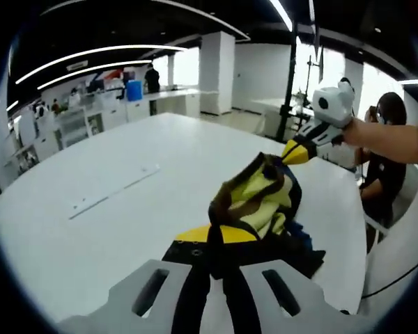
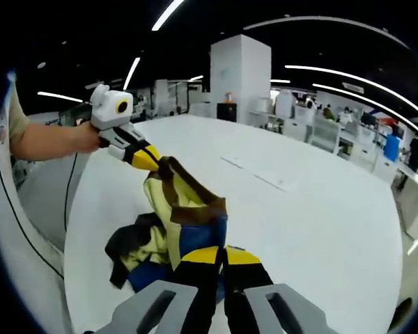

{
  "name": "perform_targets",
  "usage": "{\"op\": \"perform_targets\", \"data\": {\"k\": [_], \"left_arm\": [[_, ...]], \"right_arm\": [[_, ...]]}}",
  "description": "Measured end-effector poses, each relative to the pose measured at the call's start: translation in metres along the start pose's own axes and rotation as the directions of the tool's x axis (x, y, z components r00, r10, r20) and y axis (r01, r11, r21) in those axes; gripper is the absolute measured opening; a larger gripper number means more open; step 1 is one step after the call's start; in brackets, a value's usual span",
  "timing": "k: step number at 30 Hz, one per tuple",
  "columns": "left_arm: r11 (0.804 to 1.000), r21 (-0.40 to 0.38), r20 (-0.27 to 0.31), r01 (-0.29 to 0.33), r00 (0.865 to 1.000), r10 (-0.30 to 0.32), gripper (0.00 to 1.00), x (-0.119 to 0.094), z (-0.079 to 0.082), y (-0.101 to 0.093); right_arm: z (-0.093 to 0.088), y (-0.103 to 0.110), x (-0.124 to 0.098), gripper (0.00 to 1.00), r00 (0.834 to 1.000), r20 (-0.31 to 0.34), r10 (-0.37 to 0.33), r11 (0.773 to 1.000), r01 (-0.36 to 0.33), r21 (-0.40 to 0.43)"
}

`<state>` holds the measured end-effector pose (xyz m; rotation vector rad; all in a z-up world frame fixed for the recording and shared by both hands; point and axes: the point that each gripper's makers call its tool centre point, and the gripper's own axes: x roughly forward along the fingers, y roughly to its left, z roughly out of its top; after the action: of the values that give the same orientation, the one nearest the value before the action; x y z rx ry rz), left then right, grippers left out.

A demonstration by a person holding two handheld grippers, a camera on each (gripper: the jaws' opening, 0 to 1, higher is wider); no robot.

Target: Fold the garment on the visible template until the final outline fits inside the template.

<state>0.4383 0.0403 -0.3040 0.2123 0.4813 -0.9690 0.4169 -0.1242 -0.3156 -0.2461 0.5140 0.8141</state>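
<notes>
Garment (image 1: 261,198) hangs bunched between both grippers, above the white table (image 1: 125,209) near its edge; its lower folds touch the top. Left gripper (image 1: 216,243) and right gripper (image 2: 219,261) each have jaws pressed together, pinching cloth. Looks light, limp, likely to sag: better held at hem corners or shoulder seams.
</notes>
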Motion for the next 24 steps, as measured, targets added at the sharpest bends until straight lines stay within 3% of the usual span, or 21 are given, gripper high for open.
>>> {"op": "perform_targets", "data": {"k": [15,24], "left_arm": [[0.998,0.014,-0.021,-0.059,0.998,0.059,0.0,0.017,0.012,0.04],[0.997,0.011,-0.075,-0.081,0.994,0.082,0.0,0.033,-0.001,0.059]], "right_arm": [[0.016,-0.042,0.024,0.0,0.999,-0.007,-0.036,0.999,0.036,-0.012],[0.009,-0.056,0.043,0.0,0.998,-0.042,-0.039,0.999,0.038,-0.013]]}}
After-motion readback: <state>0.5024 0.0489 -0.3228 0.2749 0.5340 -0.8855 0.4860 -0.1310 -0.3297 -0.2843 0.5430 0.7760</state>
